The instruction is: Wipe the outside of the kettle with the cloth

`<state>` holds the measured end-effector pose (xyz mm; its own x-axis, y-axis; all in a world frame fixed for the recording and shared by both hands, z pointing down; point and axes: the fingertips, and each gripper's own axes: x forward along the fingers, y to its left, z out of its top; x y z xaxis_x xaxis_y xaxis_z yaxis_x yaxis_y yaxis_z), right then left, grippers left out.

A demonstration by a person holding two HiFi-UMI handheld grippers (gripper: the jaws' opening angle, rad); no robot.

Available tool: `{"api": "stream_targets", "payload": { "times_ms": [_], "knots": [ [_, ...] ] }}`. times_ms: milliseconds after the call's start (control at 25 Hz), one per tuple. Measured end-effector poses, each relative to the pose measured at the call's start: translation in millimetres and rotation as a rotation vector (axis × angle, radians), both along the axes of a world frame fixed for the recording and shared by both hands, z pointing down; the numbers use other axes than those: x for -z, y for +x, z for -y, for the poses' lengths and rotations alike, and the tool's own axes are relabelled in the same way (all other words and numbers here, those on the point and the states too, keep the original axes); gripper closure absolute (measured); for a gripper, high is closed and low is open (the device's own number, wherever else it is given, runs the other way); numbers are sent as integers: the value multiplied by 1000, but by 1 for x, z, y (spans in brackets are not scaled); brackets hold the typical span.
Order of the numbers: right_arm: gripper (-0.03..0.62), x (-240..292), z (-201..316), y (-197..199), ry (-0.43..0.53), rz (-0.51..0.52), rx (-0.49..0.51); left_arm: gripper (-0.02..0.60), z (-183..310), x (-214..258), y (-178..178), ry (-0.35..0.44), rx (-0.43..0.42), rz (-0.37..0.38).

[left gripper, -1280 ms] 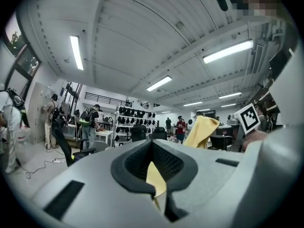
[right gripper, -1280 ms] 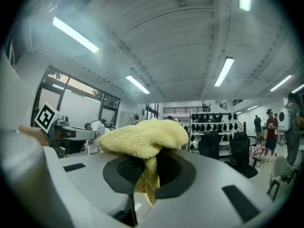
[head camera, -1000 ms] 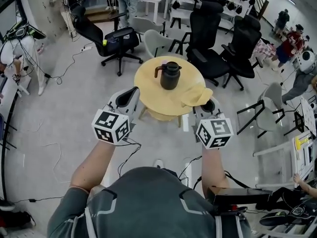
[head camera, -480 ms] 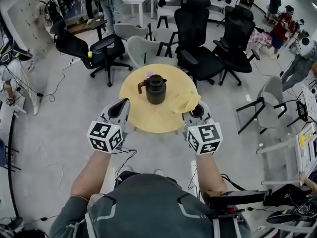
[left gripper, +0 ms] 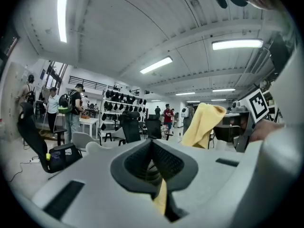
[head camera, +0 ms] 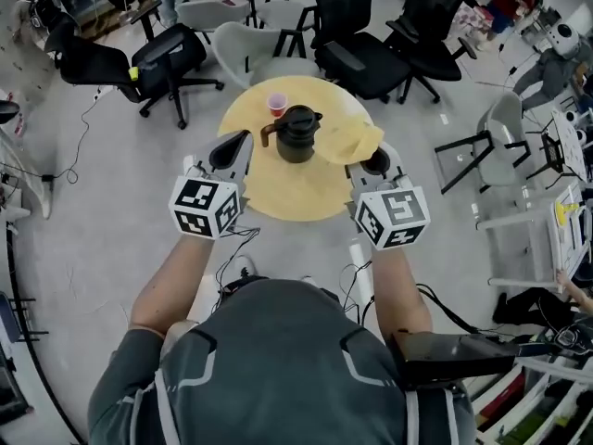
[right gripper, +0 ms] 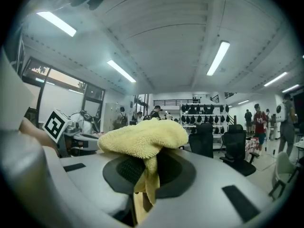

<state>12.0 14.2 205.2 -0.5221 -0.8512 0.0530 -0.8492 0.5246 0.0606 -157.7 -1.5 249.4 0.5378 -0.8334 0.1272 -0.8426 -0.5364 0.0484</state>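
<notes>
A black kettle (head camera: 298, 133) with a side handle stands on a small round yellow table (head camera: 296, 193). My right gripper (head camera: 375, 158) is shut on a yellow cloth (head camera: 352, 142), which drapes over the table's right part beside the kettle. In the right gripper view the cloth (right gripper: 142, 139) bunches over the closed jaws of that gripper (right gripper: 145, 172). My left gripper (head camera: 236, 143) is shut and holds nothing, at the table's left edge, a little short of the kettle. The left gripper view has its own jaws (left gripper: 153, 146) closed and the cloth (left gripper: 202, 125) hanging to the right.
A small pink cup (head camera: 277, 105) stands on the table behind the kettle. Black office chairs (head camera: 357, 54) and grey chairs (head camera: 246, 40) ring the far side of the table. Cables (head camera: 79, 170) lie on the floor at the left, and racks stand at the right.
Both grippers have moved forward to the table's near edge, the cloth carried along in the right one. The kettle looks closer and the pink cup has come into view.
</notes>
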Motion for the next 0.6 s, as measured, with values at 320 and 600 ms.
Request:
{"api": "stream_targets", "payload": {
  "times_ms": [320,600],
  "knots": [
    [533,-55,43,-37,-108,-4,-132,541,58,-65,-24,-114,-124,59],
    [532,-117,68,-59,-192,-29,-180,476,88,-132,-12,-200,-219,143]
  ]
}}
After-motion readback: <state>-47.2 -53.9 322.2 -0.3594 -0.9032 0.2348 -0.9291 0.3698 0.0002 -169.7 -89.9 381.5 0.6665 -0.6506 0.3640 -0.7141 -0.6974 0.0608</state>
